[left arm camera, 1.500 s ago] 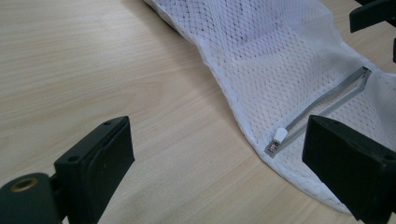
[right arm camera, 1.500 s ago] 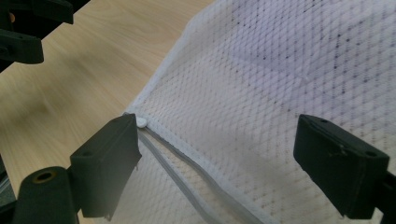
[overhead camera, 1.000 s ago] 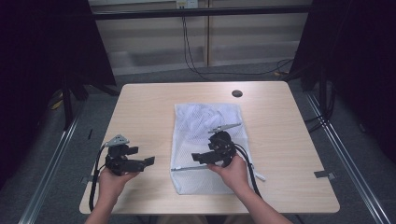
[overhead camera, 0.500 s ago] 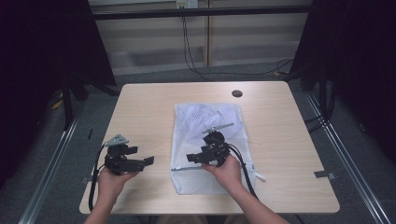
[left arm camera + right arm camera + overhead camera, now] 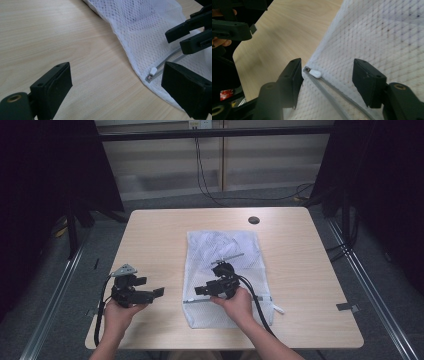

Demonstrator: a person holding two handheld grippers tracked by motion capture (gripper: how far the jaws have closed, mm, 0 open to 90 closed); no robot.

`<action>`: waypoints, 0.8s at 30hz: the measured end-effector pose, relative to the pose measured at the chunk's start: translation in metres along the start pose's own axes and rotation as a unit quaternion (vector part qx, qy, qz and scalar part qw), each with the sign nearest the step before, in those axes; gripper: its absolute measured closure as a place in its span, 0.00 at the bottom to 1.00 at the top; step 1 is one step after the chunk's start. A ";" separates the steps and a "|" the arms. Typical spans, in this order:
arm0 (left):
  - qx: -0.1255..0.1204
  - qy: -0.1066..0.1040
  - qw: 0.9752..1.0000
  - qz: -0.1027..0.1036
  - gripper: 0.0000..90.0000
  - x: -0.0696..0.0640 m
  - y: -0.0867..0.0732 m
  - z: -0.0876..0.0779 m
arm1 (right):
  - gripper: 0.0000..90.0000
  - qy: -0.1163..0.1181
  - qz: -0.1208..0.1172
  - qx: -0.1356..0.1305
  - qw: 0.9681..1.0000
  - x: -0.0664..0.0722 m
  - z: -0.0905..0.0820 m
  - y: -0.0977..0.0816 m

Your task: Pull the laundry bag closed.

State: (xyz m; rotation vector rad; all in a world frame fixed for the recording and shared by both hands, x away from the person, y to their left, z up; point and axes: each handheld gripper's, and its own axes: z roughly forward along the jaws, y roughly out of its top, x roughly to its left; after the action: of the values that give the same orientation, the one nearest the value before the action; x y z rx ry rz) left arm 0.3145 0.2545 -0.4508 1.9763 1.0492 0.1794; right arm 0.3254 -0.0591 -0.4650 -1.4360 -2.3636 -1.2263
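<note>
Pale wood table [image 5: 150,230] carries a white mesh bag [image 5: 220,250] lying flat at its middle. The left gripper [image 5: 150,293] rests on bare wood just left of the bag, jaws spread wide. The right gripper [image 5: 202,290] hovers over the bag's grey zipper [image 5: 329,95], jaws apart astride the white zipper pull [image 5: 315,73].

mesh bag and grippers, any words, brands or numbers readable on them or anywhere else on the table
None can be read.
The white mesh bag, its grey zipper and the white zipper pull carry no print.
The left gripper and right gripper are plain black, with no lettering on their jaws.
The table is bare wood grain.
A small red patch under the table edge in the right gripper view is too blurred to read.
</note>
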 end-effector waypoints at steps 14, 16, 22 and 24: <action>-0.002 0.000 1.000 -0.001 0.11 0.001 0.000 -0.002 | 0.64 0.028 0.019 0.028 0.999 0.006 0.018 -0.003; -0.002 0.000 1.000 -0.001 0.11 0.001 0.000 -0.002 | 0.64 0.028 0.025 0.030 0.999 0.006 0.020 -0.003; 0.001 -0.001 1.000 0.000 0.11 0.000 0.000 -0.001 | 0.69 0.030 0.029 0.029 0.999 0.007 0.024 -0.004; 0.000 -0.002 1.000 0.000 0.11 0.001 0.000 -0.001 | 0.71 0.031 0.026 0.033 0.999 0.007 0.026 -0.004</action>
State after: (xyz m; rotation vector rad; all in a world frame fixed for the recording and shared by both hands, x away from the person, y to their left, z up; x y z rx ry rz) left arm 0.3144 0.2557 -0.4500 1.9753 1.0481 0.1761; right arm 0.3261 -0.0379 -0.4812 -1.4082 -2.2891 -1.1535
